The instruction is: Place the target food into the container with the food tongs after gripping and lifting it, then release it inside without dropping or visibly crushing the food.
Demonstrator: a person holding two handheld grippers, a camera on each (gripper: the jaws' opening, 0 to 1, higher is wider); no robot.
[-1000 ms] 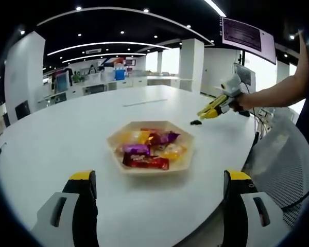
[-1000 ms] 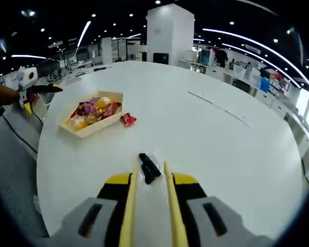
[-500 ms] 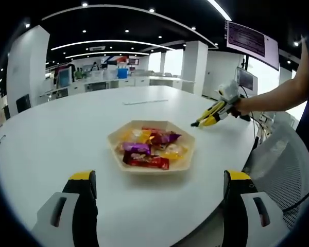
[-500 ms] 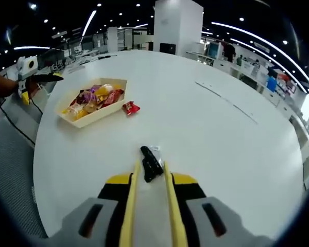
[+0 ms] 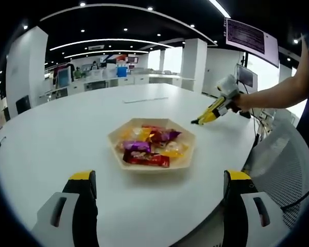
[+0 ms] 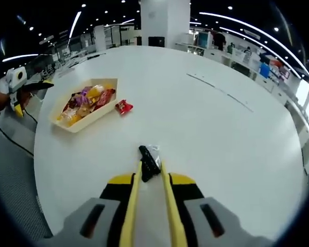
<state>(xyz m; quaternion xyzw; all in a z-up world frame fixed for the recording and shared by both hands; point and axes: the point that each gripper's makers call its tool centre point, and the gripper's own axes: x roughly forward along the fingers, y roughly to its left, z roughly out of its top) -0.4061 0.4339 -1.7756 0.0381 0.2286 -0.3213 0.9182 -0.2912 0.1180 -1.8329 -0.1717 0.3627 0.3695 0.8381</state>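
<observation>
right gripper (image 6: 149, 172): yellow tong blades nearly pressed together, pinching a small dark wrapped snack with a clear plastic tail (image 6: 150, 162) at the tips. Whether it hangs clear of the white round table (image 6: 211, 128) or touches it, can't tell.
left gripper (image 5: 159, 193): black-and-yellow jaws spread wide, nothing between them, aimed at the tray. Idle, by my read.
target: the dark snack, at the tong tips, well apart from the container.
container: shallow pale wooden hexagonal tray (image 6: 67, 122), already holding purple, red and yellow wrapped candies (image 5: 147, 146).
stray: small red wrapped candy (image 6: 124, 106) on the table just beside the tray's edge.
risk 1: grip sits at the very tips and partly on slick wrapper; likely to slip out on the long carry across the table.
risk 2: squeezing harder to compensate could crush it.
risk 3: tray is crowded; a high release may bounce the snack off the pile and over the low rim.
risk 4: low approach could nudge the red candy or the tray.
</observation>
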